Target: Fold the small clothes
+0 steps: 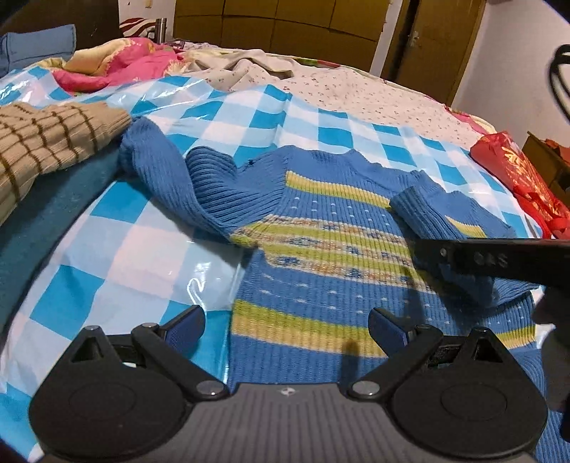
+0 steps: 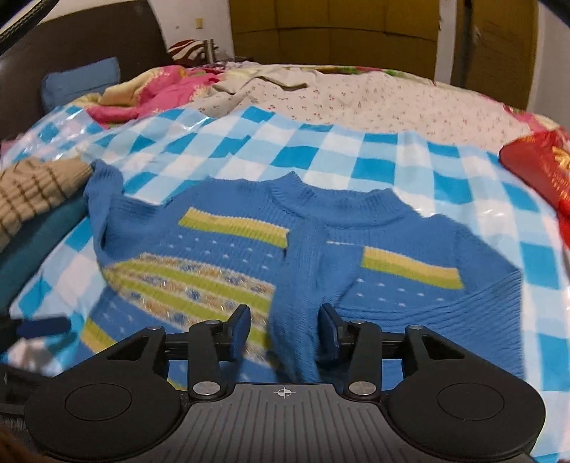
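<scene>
Blue sweater (image 2: 221,249) spread on checkered sheet (image 2: 320,149), one sleeve (image 2: 299,285) folded across chest. Left gripper (image 1: 286,326) spread wide, empty, above hem. Right gripper (image 2: 285,329) spread, sleeve between fingers, unpinched.

Bed (image 2: 392,103) is being backed by brown wardrobe (image 2: 331,32), door (image 1: 441,42), white walls (image 1: 516,64), under warm light.

A bed (image 2: 409,103) with a floral sheet carries a blue-checked plastic cover (image 2: 320,149). On the cover lie a blue sweater (image 2: 221,256), a tan knit (image 1: 39,142) on a teal garment (image 1: 42,220), and a red bag (image 1: 520,178).
</scene>
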{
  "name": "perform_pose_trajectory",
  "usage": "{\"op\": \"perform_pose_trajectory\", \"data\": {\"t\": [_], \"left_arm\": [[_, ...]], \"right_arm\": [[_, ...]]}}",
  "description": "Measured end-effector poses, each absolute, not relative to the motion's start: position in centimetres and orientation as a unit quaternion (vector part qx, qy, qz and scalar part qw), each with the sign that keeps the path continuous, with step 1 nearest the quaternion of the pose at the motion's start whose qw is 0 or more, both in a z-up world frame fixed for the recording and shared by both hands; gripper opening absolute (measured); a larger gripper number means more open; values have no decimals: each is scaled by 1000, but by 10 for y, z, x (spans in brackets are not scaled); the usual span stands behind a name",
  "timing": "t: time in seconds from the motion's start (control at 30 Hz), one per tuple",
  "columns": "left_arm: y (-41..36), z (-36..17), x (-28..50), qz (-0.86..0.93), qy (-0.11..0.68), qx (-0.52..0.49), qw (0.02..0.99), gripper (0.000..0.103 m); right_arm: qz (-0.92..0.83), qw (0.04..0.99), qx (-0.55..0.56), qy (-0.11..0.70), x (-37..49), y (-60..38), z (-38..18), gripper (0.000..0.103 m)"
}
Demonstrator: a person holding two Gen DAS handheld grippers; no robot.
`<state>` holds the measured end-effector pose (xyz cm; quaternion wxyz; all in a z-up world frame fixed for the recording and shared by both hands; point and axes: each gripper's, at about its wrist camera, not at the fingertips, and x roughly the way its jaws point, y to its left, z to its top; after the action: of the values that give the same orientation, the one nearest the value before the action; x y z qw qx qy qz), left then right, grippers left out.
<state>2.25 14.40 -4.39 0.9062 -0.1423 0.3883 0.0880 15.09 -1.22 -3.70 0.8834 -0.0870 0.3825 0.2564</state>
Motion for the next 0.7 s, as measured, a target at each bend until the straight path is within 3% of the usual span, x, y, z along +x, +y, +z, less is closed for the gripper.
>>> {"op": "perform_pose_trajectory", "data": {"t": [0.07, 0.17, 0.4, 0.47, 0.6, 0.7], "left_arm": [[148, -44, 21, 91, 386, -145, 907, 103], [153, -42, 19, 93, 380, -153, 908, 103], [161, -37, 14, 90, 367, -173, 909, 103], [163, -35, 12, 95, 362, -173, 911, 103], [171, -34, 9, 108, 360, -182, 909, 103], [173, -37, 9, 110, 361, -189, 907, 103]], "right_arm": [[233, 891, -87, 379, 154, -6, -37, 19], [216, 907, -62, 356, 154, -3, -27, 12], [186, 946, -36, 262, 154, -2, 13, 13], [241, 926, -64, 283, 155, 13, 9, 19], [312, 888, -156, 299, 131, 35, -13, 19], [319, 884, -165, 300, 114, 21, -18, 23]]}}
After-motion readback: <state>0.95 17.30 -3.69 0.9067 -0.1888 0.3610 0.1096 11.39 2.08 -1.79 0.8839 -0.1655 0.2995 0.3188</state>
